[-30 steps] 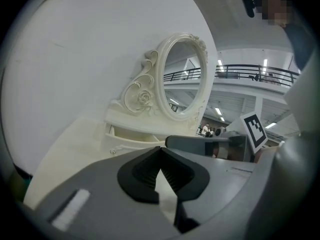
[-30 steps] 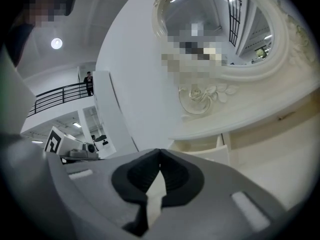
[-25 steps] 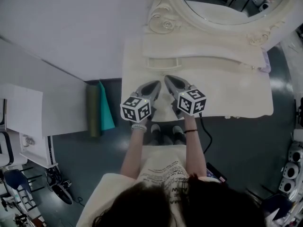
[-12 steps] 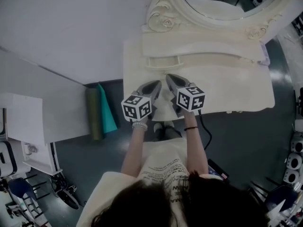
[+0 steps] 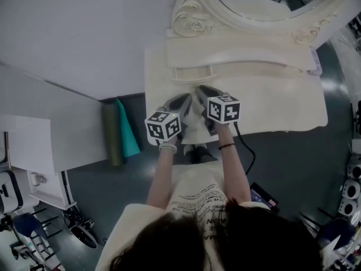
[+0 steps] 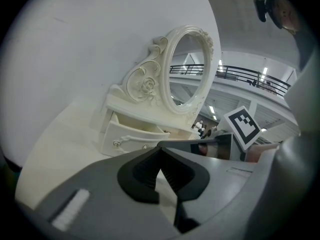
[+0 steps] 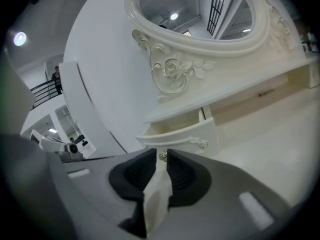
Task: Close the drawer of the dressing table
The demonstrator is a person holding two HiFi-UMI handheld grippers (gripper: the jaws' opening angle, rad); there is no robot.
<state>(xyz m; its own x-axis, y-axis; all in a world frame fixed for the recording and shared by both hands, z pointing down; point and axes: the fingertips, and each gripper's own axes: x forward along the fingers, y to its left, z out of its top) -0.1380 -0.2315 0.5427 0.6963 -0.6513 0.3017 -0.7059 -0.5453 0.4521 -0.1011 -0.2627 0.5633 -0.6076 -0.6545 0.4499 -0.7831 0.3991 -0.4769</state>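
- The dressing table is in the same place as in the earlier head views. Its small drawer is pulled out as far as before, so the closing step has not begun.
- The right gripper has moved toward 11 o'clock in the head view, nearer the drawer front. This reads as the approach for a push.
- The jaws of the right gripper are opening. A narrow gap shows between them, and nothing is clamped.
- The left gripper has hardly moved. Its jaws meet at the tips and hold nothing.
- In the head view the drawer lies at 12 o'clock from both grippers, near the right one but not touching it.
- In the right gripper view the drawer knob sits at 12 o'clock, just beyond the jaw gap.
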